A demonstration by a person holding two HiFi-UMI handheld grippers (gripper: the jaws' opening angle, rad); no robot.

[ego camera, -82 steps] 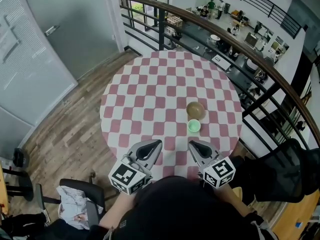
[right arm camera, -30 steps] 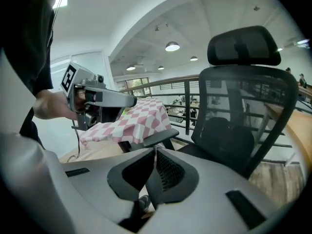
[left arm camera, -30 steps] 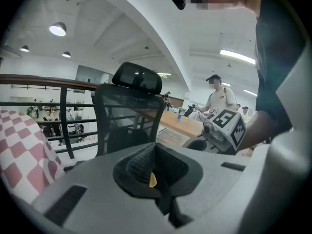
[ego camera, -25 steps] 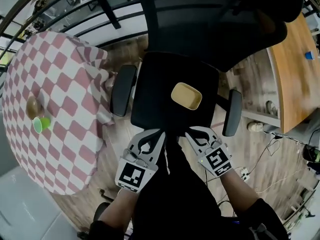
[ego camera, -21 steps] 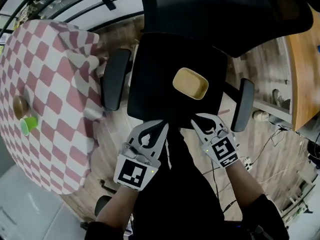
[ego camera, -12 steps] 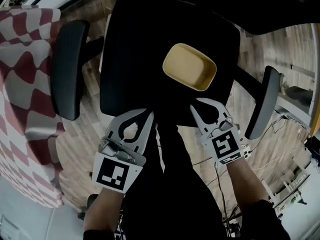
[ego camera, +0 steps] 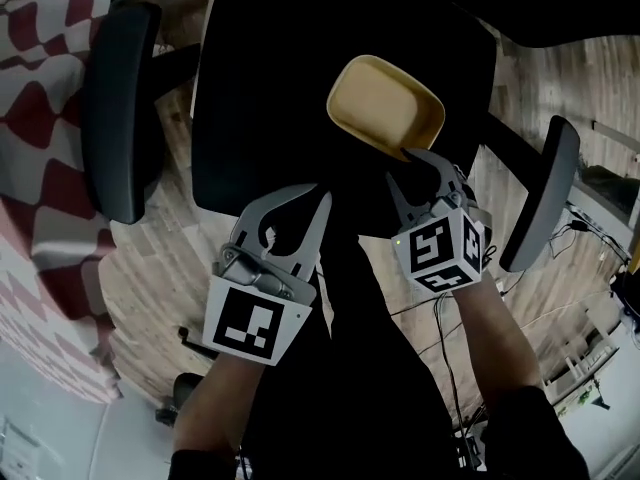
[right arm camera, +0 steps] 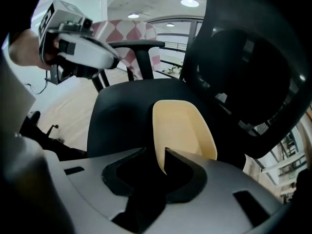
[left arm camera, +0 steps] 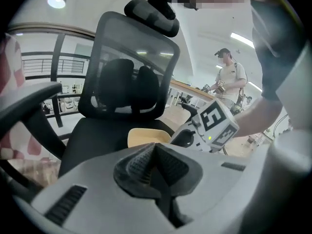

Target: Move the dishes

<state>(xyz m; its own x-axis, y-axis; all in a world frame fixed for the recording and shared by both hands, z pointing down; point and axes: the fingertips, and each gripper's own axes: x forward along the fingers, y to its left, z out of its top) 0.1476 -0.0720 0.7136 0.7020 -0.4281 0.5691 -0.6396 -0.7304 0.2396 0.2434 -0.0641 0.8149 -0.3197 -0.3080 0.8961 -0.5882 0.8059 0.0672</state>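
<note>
On the black office chair's seat [ego camera: 260, 98], near its right edge, sits the shallow yellow dish [ego camera: 385, 103], probably light, stiff, slick plastic best pinched at its near rim, which the right gripper [ego camera: 420, 163], jaws just opening, straddles ungripped; the left gripper [ego camera: 305, 203] is clenched empty.

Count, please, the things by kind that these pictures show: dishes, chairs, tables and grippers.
Yellow dish: 1
Black office chair: 1
Table with checked cloth: 1
Grippers: 2 (left gripper shut and empty; right gripper with jaws just opened, the dish rim between them)
Total: 5
</note>
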